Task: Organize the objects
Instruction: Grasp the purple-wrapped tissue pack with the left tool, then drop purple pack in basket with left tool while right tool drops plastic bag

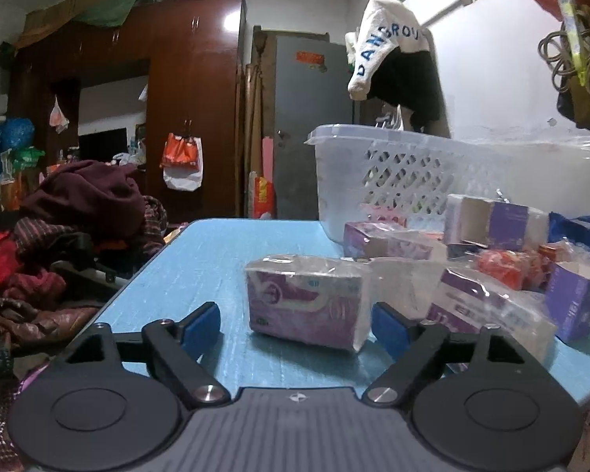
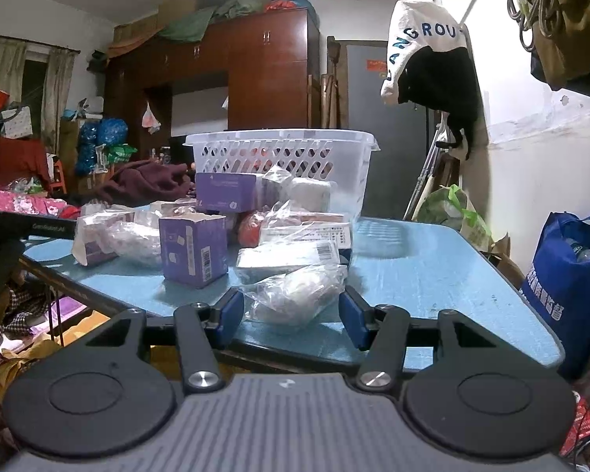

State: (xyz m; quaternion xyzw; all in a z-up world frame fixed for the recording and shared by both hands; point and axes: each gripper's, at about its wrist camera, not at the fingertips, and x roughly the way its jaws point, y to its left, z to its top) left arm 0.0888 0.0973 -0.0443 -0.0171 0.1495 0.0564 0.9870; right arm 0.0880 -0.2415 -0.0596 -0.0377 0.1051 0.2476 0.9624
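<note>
A blue table (image 1: 200, 251) carries a pile of wrapped packs and purple boxes in front of a white plastic basket (image 1: 393, 173). My left gripper (image 1: 295, 324) is open low over the table's near edge. A purple-and-white pack in clear wrap (image 1: 306, 303) lies just ahead of its fingers, nearer the right finger (image 1: 389, 328). My right gripper (image 2: 291, 314) is open at the table's near edge (image 2: 432, 275). A clear bag with a white bundle (image 2: 295, 295) lies between its fingertips, not squeezed. Behind it stand a purple box (image 2: 194, 249), flat white packs (image 2: 291, 255) and the basket (image 2: 283, 153).
Heaped clothes (image 1: 78, 212) lie left of the table. A brown wardrobe (image 1: 185, 90) and a grey door (image 1: 310, 126) stand behind. A white and black garment (image 2: 428, 63) hangs on the right wall. A blue bag (image 2: 570, 279) stands right of the table.
</note>
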